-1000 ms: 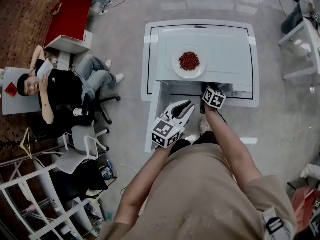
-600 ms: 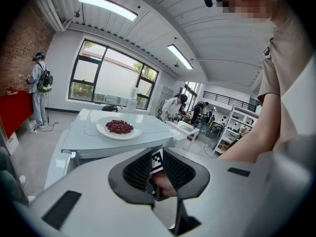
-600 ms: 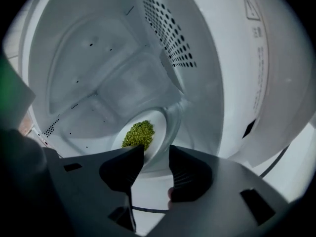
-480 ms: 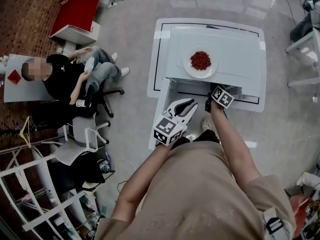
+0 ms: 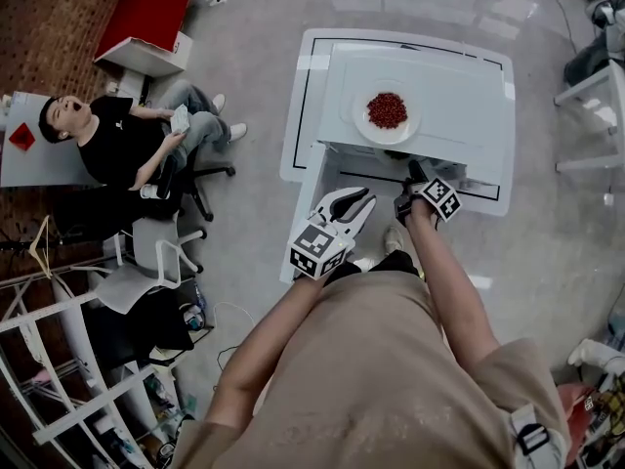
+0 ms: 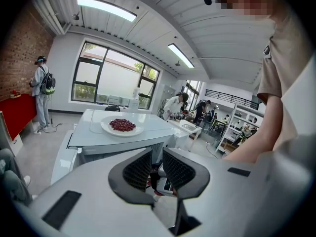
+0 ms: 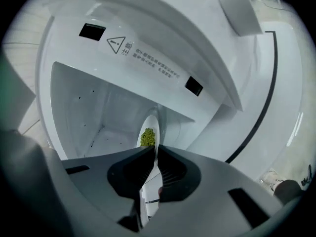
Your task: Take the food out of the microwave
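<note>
The left claw hangs nearest the person, its jaws a little apart with nothing in them, so it offers no support from below. Ahead of it the right claw reaches into the microwave. Its jaws have just been closing and now pinch the near rim of the white plate, which carries the green food and sits inside the cavity.

That is a thin hold on one edge only. As I judge it, the far side may sag as the plate comes out, and the loose green pieces could roll off. The smooth rim may also slip between the pads. A hasty lift could knock the plate against the cavity's upper lip. Farther off, a plate of red food rests on the microwave's top, where a hard jolt might shake it.
</note>
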The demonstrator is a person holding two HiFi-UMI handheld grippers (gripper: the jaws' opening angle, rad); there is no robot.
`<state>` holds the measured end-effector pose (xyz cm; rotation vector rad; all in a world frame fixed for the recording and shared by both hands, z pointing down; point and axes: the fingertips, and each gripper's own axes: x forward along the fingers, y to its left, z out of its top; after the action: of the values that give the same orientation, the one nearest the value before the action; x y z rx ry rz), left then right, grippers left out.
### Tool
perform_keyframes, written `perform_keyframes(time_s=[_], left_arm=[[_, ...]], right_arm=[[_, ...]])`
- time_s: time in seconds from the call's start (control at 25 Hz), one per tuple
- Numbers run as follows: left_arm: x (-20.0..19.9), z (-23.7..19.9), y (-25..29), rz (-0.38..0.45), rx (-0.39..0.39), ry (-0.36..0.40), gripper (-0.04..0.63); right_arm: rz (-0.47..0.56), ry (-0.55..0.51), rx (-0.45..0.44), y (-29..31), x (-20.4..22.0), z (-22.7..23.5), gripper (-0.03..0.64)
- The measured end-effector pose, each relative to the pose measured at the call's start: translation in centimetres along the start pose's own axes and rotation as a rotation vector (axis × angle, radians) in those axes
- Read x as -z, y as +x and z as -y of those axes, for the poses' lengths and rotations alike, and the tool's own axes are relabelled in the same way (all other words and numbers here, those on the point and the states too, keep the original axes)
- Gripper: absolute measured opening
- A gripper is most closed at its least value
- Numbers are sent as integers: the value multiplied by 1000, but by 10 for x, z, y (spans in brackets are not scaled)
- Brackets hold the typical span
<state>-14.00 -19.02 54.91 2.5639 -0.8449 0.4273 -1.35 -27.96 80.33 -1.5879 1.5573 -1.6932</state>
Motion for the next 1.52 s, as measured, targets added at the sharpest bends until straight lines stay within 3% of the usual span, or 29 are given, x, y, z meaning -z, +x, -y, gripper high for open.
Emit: perform_keyframes(time_s=[0.24, 0.4, 0.52, 0.68, 0.84, 1.24, 1.52], left_arm=[[5, 10, -1, -8, 14, -2, 57], [9, 15, 0, -14, 17, -5, 57], [11, 20, 0, -20, 20, -1, 57], [10, 26, -1, -13, 18, -8, 57], [4, 27, -4, 4, 10, 0, 57], [0, 28, -10, 38, -22, -16, 57], [0, 27, -8, 69, -42, -54, 57]], right_arm=[[8, 13, -18, -13, 8, 7, 35], [-25, 22, -43, -8, 15, 5, 102], [-49, 85, -66, 1, 20, 3, 110], [-63, 215, -84, 7, 24, 7, 101], [-102, 289, -172, 6, 26, -4, 23], [-181, 243, -306, -33, 28, -18, 21], [-282, 176, -329, -83, 31, -31, 21]])
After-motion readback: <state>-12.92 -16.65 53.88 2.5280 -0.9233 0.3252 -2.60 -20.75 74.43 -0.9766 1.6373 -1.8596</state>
